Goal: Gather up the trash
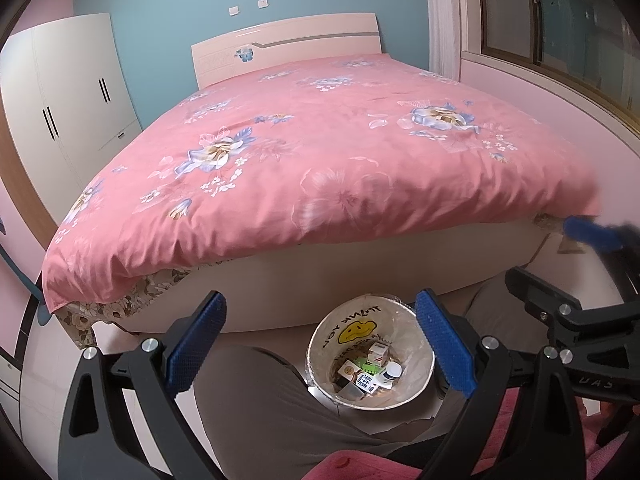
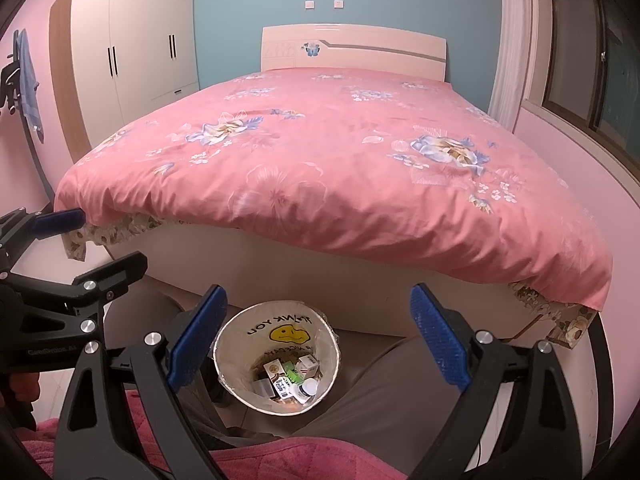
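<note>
A round trash bin (image 1: 416,390) with a smiley-face liner stands on the floor at the foot of the bed, between the person's knees. It holds several small boxes (image 1: 376,354) and a white bottle (image 1: 390,372). It also shows in the right wrist view (image 2: 228,364), with the boxes (image 2: 308,364) and bottle (image 2: 306,390) inside. My left gripper (image 1: 320,344) is open and empty, above and near the bin. My right gripper (image 2: 318,336) is open and empty, also above the bin. Each gripper shows at the edge of the other's view.
A bed with a pink floral quilt (image 1: 320,152) fills the space ahead, with its headboard (image 2: 352,52) at the far wall. A white wardrobe (image 2: 132,48) stands at the left. A window (image 1: 560,20) is on the right wall. The person's grey-trousered legs (image 1: 260,408) flank the bin.
</note>
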Available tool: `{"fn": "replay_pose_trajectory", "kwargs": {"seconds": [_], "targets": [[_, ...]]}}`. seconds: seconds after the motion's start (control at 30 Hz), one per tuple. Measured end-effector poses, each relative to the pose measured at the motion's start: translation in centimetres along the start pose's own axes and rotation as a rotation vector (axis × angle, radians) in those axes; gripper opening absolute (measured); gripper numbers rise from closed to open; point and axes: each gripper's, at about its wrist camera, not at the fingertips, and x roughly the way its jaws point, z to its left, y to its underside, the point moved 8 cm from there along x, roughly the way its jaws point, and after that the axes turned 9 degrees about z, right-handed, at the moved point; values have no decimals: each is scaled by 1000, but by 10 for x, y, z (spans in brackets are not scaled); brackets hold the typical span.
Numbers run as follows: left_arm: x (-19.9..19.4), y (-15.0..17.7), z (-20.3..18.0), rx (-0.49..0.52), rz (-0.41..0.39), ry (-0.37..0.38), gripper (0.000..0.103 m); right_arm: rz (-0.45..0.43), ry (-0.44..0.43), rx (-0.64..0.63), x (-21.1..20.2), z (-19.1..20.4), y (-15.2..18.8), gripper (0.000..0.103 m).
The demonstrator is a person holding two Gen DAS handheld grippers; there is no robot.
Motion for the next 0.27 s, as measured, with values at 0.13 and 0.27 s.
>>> {"fn": "replay_pose_trajectory", "kwargs": {"seconds": [0.13, 0.27], "targets": [[1, 1, 1, -7, 11, -10, 97, 6, -3, -2, 2, -2, 1, 91], [1, 1, 4, -15, 17, -9, 97, 4, -4, -2, 2, -2, 1, 91]]}}
